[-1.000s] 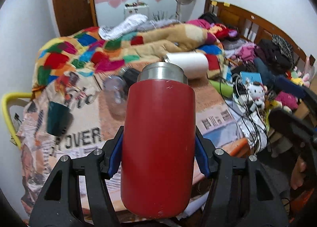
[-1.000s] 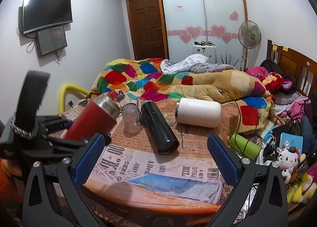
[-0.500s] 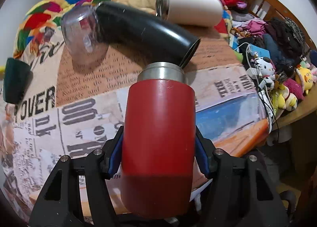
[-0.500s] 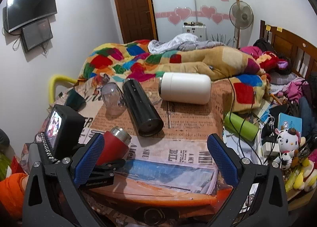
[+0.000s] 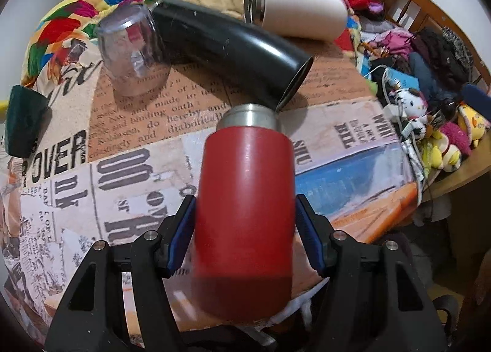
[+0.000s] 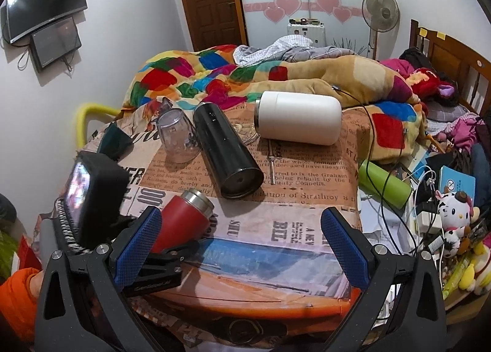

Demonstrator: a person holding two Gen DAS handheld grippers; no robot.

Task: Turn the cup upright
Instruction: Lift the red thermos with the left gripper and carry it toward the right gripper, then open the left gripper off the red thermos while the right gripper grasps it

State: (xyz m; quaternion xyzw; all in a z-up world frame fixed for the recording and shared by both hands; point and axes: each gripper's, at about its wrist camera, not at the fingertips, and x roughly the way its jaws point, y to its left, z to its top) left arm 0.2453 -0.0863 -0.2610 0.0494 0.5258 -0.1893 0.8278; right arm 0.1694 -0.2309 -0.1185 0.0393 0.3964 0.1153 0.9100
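A red cup with a steel rim [image 5: 245, 201] sits between the blue pads of my left gripper [image 5: 245, 229], which is shut on it. The cup is tilted, steel mouth pointing away and down toward the table. In the right wrist view the red cup [image 6: 184, 223] leans low over the table's front left, held by the left gripper [image 6: 159, 269]. My right gripper [image 6: 242, 250] is open and empty above the table's front edge.
On the newspaper-print tablecloth [image 6: 291, 229] lie a black flask [image 6: 225, 149] and a white flask [image 6: 299, 121]. A clear cup [image 6: 178, 137] and a dark green cup [image 5: 23, 121] stand upside down at the left. A green bottle [image 6: 383, 183] lies at the right edge.
My left gripper has carried the red cup from high over the table down toward its front, tilting the mouth downward. My right gripper stayed open and shifted little.
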